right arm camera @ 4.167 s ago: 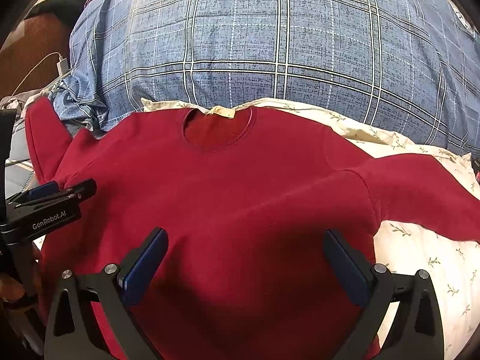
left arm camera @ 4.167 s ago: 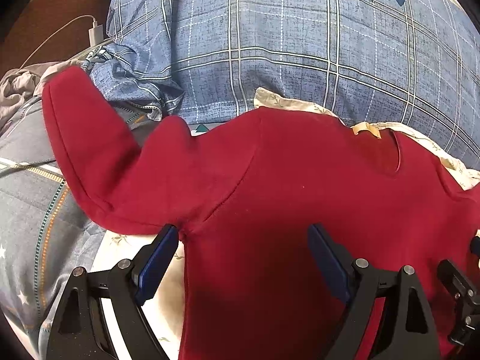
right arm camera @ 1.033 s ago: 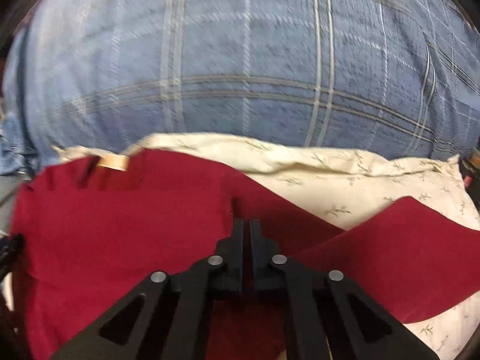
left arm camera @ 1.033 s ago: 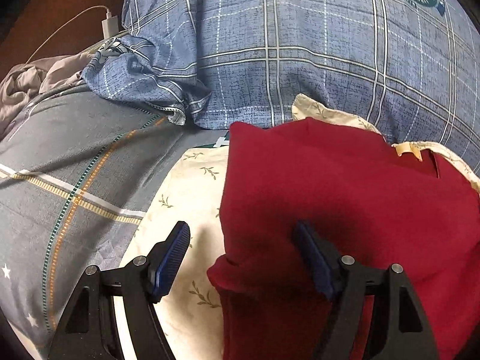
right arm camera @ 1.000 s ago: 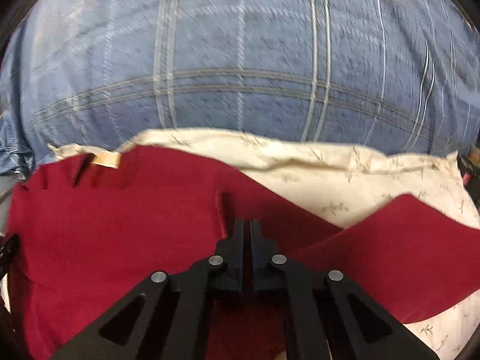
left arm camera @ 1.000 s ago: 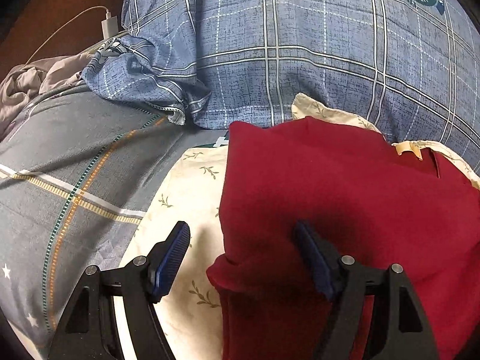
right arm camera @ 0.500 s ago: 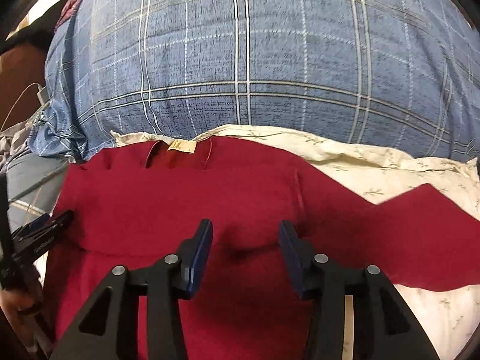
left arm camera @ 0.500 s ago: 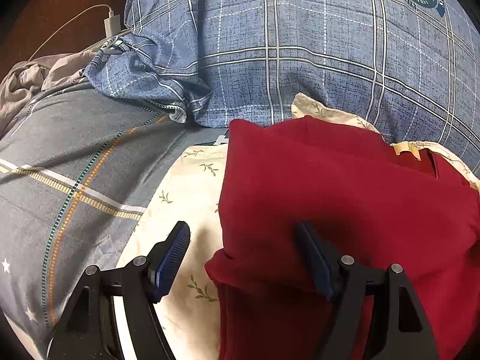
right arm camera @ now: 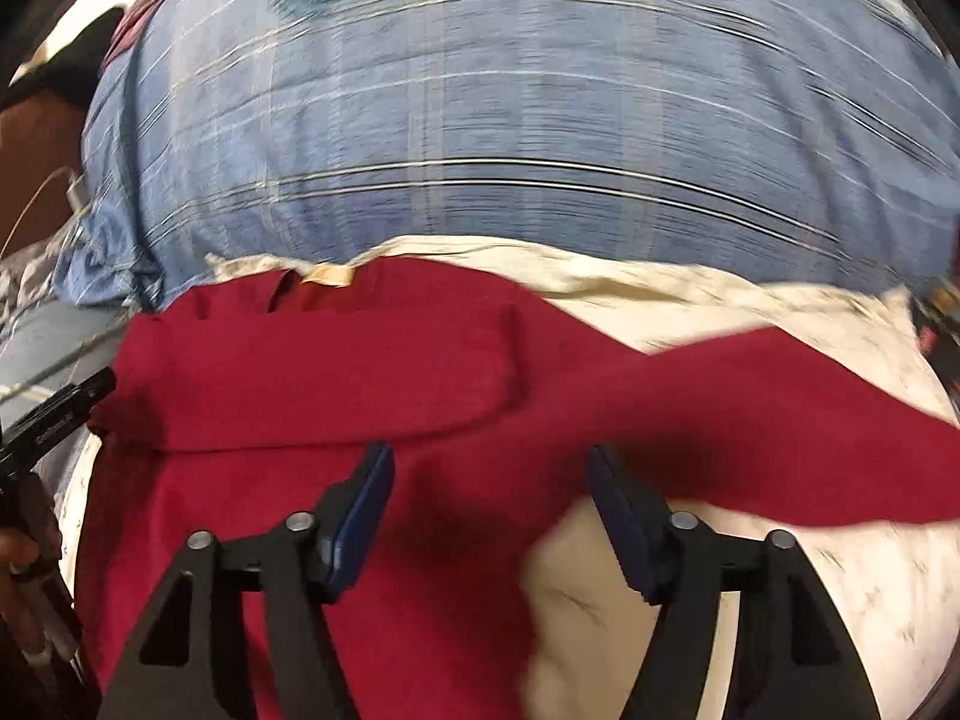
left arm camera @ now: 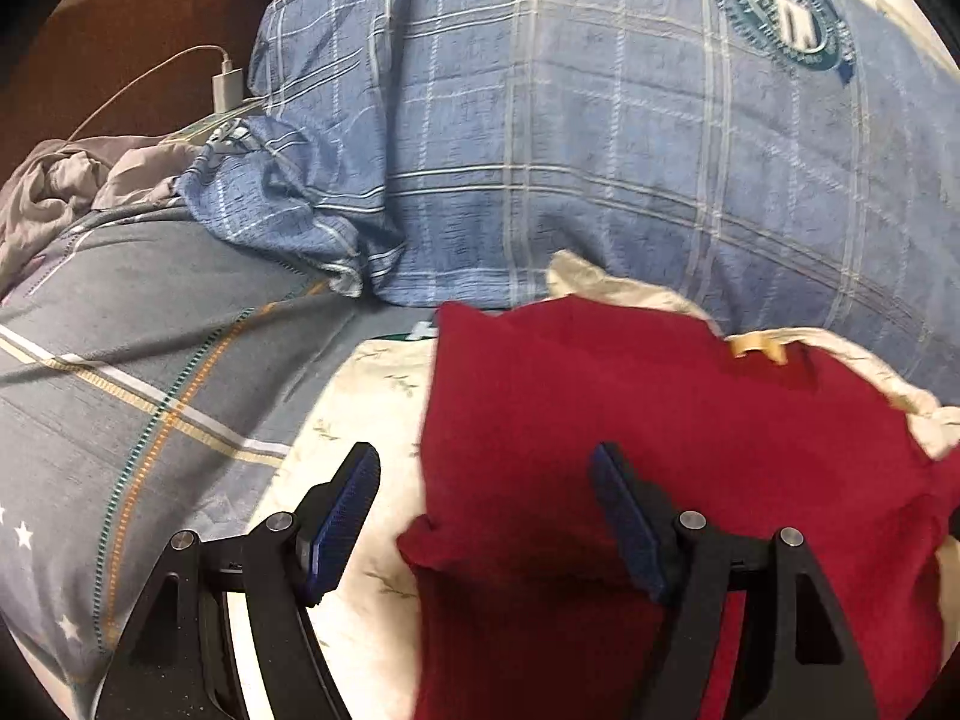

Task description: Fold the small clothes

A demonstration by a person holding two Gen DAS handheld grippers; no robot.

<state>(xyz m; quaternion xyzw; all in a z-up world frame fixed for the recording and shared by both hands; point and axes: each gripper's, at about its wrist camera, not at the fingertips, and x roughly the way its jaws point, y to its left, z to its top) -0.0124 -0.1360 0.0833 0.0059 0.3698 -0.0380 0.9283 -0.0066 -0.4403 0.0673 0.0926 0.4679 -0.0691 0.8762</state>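
Note:
A dark red sweater (left arm camera: 630,420) lies flat on a cream floral cloth (left arm camera: 360,396). Its left sleeve (right arm camera: 336,372) is folded across the chest, cuff end near the middle. The right sleeve (right arm camera: 810,420) still stretches out to the right. A tan label (right arm camera: 327,273) marks the neck. My left gripper (left arm camera: 486,510) hovers open over the sweater's folded left edge, holding nothing. My right gripper (right arm camera: 489,510) hangs above the sweater's right side below the folded sleeve; its jaws are opening and nothing is pinched between them. The left gripper's tip (right arm camera: 66,414) shows at the right wrist view's left edge.
A big blue plaid duvet (left arm camera: 600,150) bulges behind the sweater. A grey striped bed sheet (left arm camera: 120,390) spreads to the left, with a white charger and cable (left arm camera: 225,87) and crumpled grey fabric (left arm camera: 48,192) beyond. A hand (right arm camera: 18,546) shows at the lower left.
My right gripper let go of the left sleeve, leaving it laid across the chest, opened and pulled back upward. My left gripper stayed open and drew back slightly.

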